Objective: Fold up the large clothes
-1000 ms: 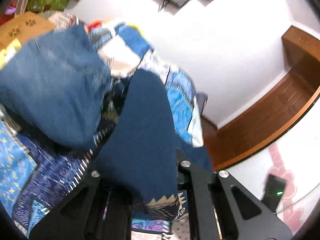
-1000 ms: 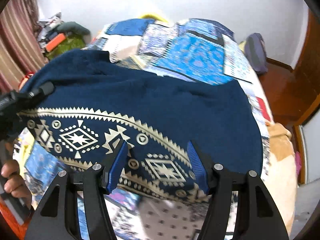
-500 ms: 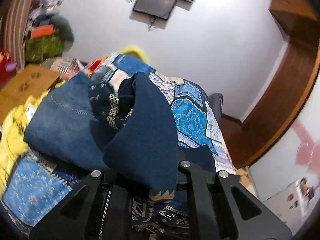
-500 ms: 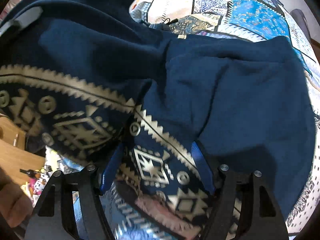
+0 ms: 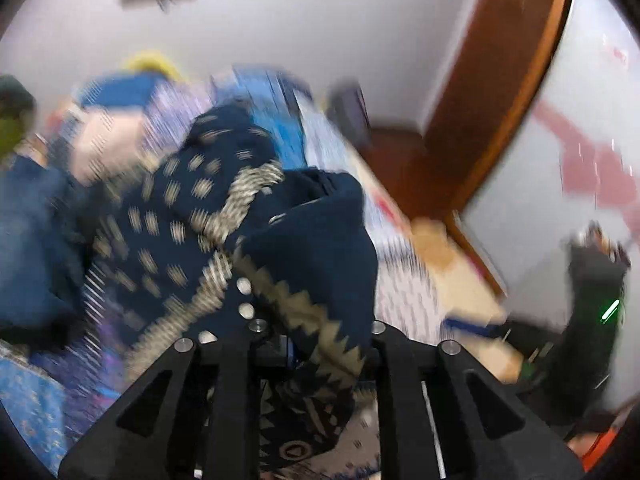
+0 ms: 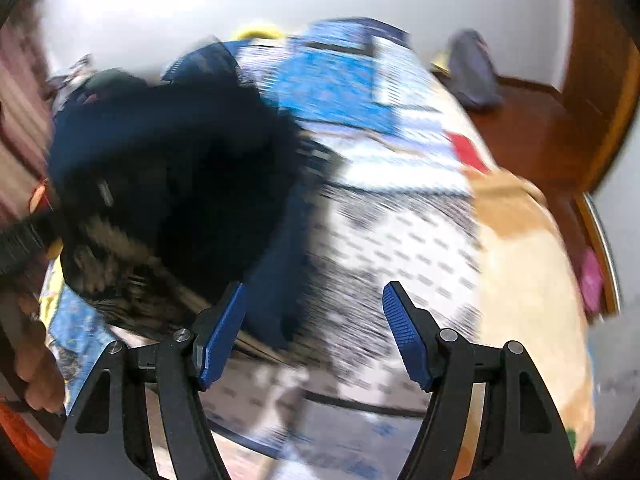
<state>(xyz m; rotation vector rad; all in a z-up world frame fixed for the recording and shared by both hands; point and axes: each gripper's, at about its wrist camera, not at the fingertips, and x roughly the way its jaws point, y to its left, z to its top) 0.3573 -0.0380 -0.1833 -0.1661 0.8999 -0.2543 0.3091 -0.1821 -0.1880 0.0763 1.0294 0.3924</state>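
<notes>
Left gripper (image 5: 316, 344) has jaws easing apart with the navy sweater's (image 5: 304, 248) patterned hem between them, the sweater heaped on the bed (image 6: 400, 208), while the right gripper (image 6: 316, 332) hangs released over bare quilt.

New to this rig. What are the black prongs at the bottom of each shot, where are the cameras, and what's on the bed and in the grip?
There is no robot arm here. A person holds a two-finger gripper in each hand, and each has a fisheye camera looking forward along its fingers, so the prongs are the fingers themselves. One picture is the left wrist view, the other the right. Both are motion-blurred. On the patterned bedspread lies a navy sweater with a cream zigzag band. The left gripper has the sweater's hem between its fingers, and its jaws are opening. The right gripper is open with nothing between its blue pads; the sweater lies to its left.
</notes>
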